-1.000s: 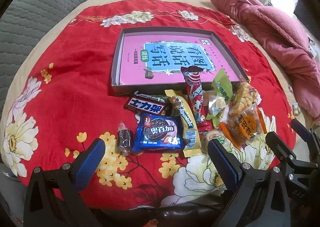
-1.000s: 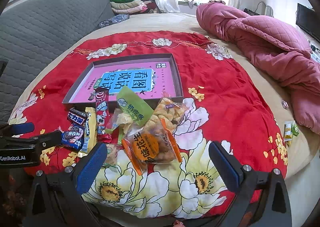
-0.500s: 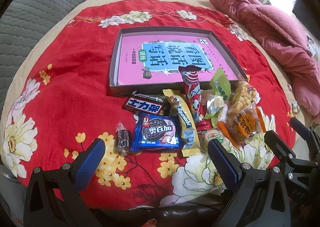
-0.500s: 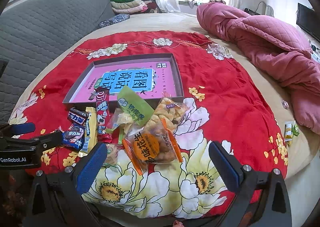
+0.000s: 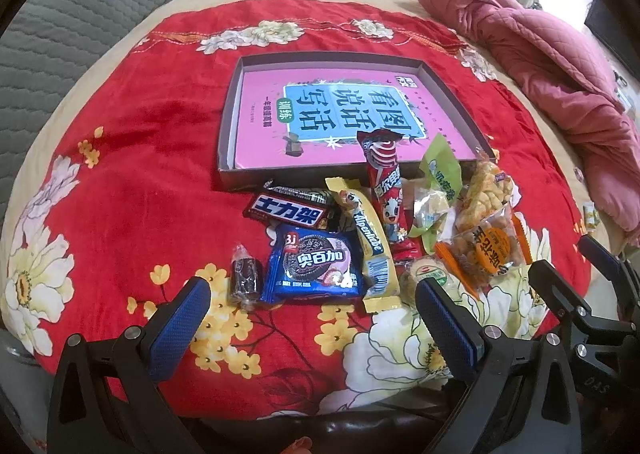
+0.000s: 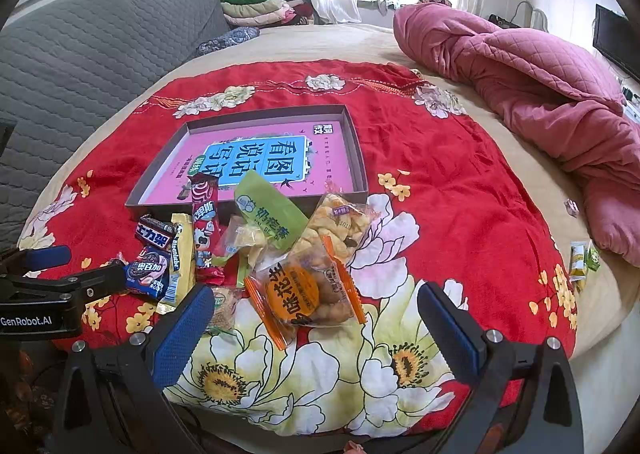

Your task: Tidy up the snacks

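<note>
We hold both tongs released and empty over the near edge of the bed: the left tongs above the blue cookie pack, the right tongs above the orange-edged pastry bag. The snacks lie in one loose heap on the red floral cloth, just in front of the shallow box with the pink printed floor. The red stick pack leans over the box's near wall.

All of them look light to us. The wrappers are glossy film, likely slippery, so we would pinch a crimped end seal or across the narrow width. The clear bag of fried twists and the pastry bag probably crush easily; a soft grip on the seam suits them. The black chocolate bar and the yellow stick pack seem stiffer and should take a grip across the middle.

We count one each of these six, plus one small dark wrapped sweet, one green sachet and one round biscuit pack. At least nine, since small pieces under the heap are hard to tell apart.
</note>
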The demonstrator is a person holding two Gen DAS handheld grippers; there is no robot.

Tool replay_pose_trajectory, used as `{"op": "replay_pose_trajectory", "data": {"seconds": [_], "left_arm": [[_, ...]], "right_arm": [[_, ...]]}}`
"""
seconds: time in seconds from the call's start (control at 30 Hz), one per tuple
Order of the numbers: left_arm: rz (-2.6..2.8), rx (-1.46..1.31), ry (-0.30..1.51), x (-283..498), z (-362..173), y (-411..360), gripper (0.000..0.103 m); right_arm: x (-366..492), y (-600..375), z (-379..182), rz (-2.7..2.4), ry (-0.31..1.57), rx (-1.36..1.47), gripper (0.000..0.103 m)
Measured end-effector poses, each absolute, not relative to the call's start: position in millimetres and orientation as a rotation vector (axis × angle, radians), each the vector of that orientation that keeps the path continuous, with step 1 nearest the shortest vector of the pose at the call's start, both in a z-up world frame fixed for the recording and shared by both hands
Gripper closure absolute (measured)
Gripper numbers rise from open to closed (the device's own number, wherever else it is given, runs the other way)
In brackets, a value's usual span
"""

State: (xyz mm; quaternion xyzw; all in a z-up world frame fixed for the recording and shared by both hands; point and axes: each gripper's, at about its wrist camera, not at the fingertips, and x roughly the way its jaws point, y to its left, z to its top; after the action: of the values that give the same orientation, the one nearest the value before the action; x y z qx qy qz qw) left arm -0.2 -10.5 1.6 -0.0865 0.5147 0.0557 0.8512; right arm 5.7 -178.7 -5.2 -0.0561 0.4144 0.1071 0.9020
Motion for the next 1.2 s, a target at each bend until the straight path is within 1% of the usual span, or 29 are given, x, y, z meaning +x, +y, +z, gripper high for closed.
{"op": "replay_pose_trajectory", "data": {"seconds": [0.23,0.77,1.2], "left_arm": [[0.118,-0.201,1.095,0.9,-2.3,-5.6,0.001],[0.138,-0.311,1.137,-5.7,-15.3,31.3,0.001],[0.193,-0.438,1.191,-6.0,-41.4,75.8,0.001]], "right_arm": [[5.8,-179.1,-5.3,0.223,0.857,-0.116,0.001],[11.8,-186.8,-11.2,0.25,0.889,-0.072,0.001],[24.0,-183.9,-21.7,0.29,0.928,-0.061,0.001]]}}
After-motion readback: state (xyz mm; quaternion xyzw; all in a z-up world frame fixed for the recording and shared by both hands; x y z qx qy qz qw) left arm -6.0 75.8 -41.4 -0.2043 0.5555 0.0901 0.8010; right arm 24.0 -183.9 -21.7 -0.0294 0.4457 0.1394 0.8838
